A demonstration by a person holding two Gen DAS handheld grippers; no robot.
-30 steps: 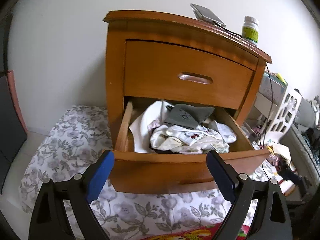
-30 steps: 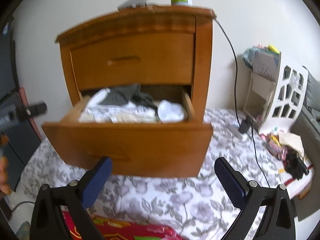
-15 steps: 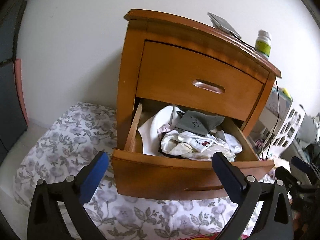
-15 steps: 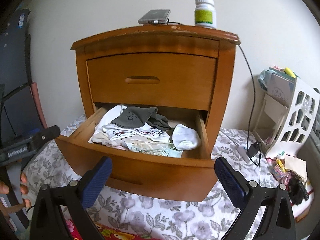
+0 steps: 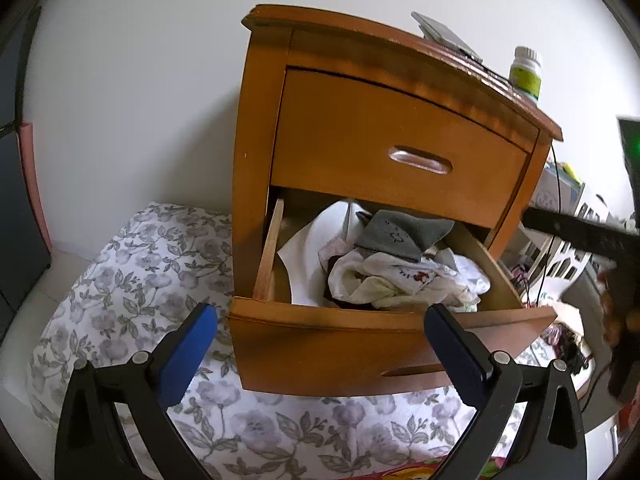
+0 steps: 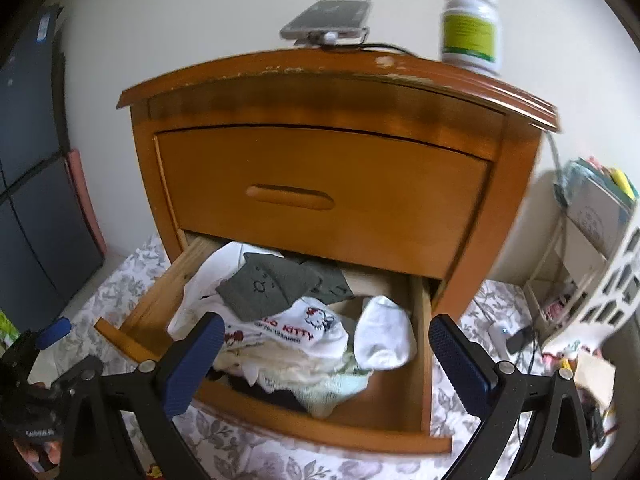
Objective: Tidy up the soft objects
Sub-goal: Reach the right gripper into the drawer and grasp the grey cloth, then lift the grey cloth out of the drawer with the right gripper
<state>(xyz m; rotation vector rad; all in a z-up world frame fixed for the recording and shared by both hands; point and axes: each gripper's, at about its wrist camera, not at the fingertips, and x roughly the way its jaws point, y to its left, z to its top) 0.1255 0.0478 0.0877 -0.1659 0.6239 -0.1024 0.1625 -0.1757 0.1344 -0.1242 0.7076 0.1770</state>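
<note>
Soft, light socks (image 6: 276,320) lie heaped in the open lower drawer (image 6: 320,420); limp, they bunch when pinched mid-fold. Left gripper (image 5: 320,344) and right gripper (image 6: 326,352) fingers spread, empty.

From the left wrist we look forward and downward along our own fingers (image 5: 188,356) at the nightstand (image 5: 256,160), standing off its left front corner, close to the open drawer (image 5: 320,352). From the right wrist we face the same nightstand (image 6: 516,184) nearly head-on, tilted down, nearer still, over the drawer (image 6: 404,404). Both views share the drawer's clothes, the closed upper drawer, the phone (image 6: 326,20) and bottle (image 6: 472,28) on top, and the floral sheet (image 5: 132,264).
</note>
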